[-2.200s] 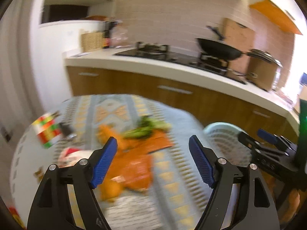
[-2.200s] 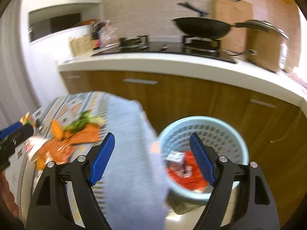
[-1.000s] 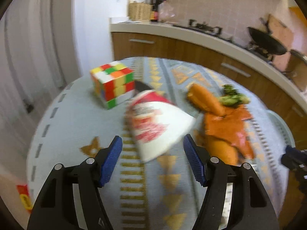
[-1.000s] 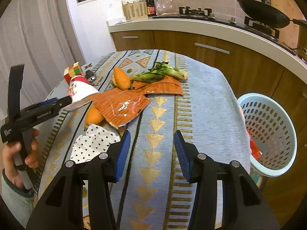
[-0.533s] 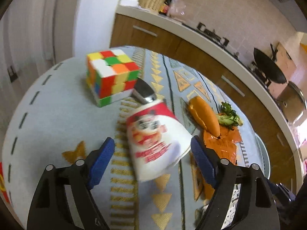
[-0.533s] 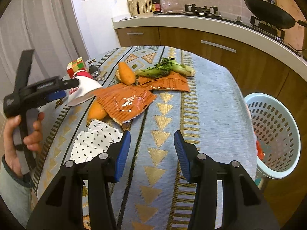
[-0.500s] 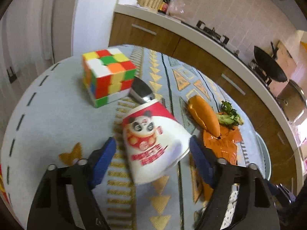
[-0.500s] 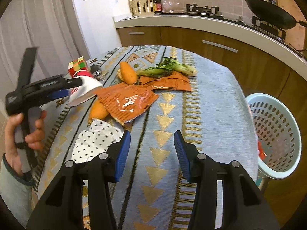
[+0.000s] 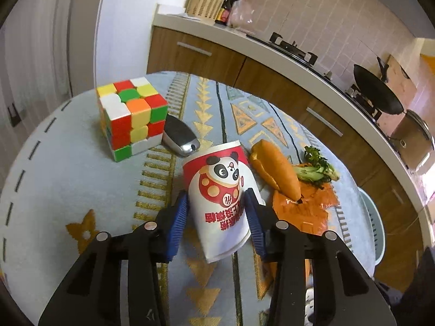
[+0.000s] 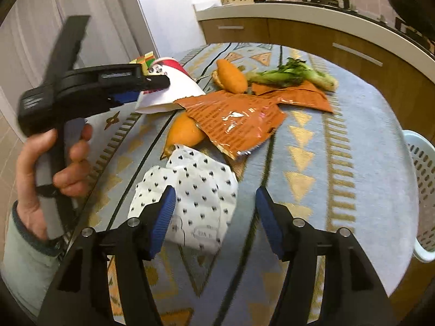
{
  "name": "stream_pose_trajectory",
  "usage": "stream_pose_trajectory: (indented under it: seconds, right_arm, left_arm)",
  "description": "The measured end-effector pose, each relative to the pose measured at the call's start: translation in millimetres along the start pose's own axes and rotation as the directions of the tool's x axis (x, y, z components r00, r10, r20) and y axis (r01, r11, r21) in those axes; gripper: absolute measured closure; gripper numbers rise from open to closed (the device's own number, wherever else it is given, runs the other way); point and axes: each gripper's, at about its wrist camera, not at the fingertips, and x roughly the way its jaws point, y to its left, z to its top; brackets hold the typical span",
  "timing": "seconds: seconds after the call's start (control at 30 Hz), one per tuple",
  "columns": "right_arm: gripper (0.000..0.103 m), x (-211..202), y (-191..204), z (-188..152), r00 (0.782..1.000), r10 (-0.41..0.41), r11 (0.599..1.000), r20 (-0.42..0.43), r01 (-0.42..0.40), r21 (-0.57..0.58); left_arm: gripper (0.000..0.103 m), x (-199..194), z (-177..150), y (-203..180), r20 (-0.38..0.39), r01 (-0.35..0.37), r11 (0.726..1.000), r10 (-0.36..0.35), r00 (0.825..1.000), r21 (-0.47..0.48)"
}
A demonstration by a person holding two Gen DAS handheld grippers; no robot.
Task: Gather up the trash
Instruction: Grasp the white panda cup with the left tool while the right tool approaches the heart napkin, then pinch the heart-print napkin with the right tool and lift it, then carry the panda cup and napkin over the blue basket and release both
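Left tool (image 9: pixel 217 212) clamps paper cup (image 9: pixel 221 201) near tabletop (image 9: pixel 54 179) left edge; right tool (image 10: pixel 213 212) wide over dotted wrapper (image 10: pixel 194 198)

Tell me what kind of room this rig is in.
Most likely a home kitchen. A gas hob and a black wok sit on a long counter with wood cabinets below. In front, a table under a patterned cloth holds food scraps and wrappers.
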Motion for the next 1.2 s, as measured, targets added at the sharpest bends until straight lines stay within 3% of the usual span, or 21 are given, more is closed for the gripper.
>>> stream_pose_trajectory:
  seconds: [0.17, 0.2, 0.23, 0.37, 0.53, 0.8, 1.0, 1.2]
  right_arm:
    - [0.048, 9, 13, 5, 1.0, 0.0, 0.998, -0.02, -0.001, -0.064]
    - [0.055, 8, 16, 4, 1.0, 0.004, 0.997, -0.02, -0.006, -0.082]
    - [0.076, 8, 17, 2, 1.0, 0.02, 0.996, -0.023, -0.022, -0.09]
    - [0.092, -1, 24, -5, 0.999, 0.04, 0.993, 0.01, -0.038, -0.115]
    - [0.097, -18, 28, -10, 0.996, 0.07, 0.992, 0.057, -0.064, -0.109]
    - [0.099, -74, 22, -6, 0.979, 0.021, 0.995, 0.205, 0.0, -0.1]
    - [0.099, -110, -1, 0, 0.953, -0.053, 0.996, 0.298, 0.07, -0.047]
    - [0.099, -146, -41, 5, 0.917, -0.166, 0.986, 0.361, 0.158, 0.053]
  left_arm:
    - [0.065, -15, -4, 1, 0.028, 0.033, 0.999, -0.033, 0.999, -0.001]
    - [0.065, -19, -4, 1, 0.032, 0.037, 0.999, -0.037, 0.999, 0.0]
    - [0.065, -21, -5, 1, 0.035, 0.039, 0.999, -0.039, 0.999, 0.003]
    - [0.064, -31, -8, 1, 0.047, 0.036, 0.999, -0.037, 0.998, 0.013]
    - [0.064, -43, -13, -2, 0.07, 0.019, 0.999, -0.021, 0.997, 0.029]
    - [0.064, -73, -9, -20, 0.126, 0.062, 0.996, -0.07, 0.99, 0.067]
    - [0.064, -98, -5, -52, 0.168, 0.116, 0.984, -0.138, 0.976, 0.133]
    - [0.064, -99, -4, -99, 0.144, 0.176, 0.957, -0.212, 0.967, 0.23]
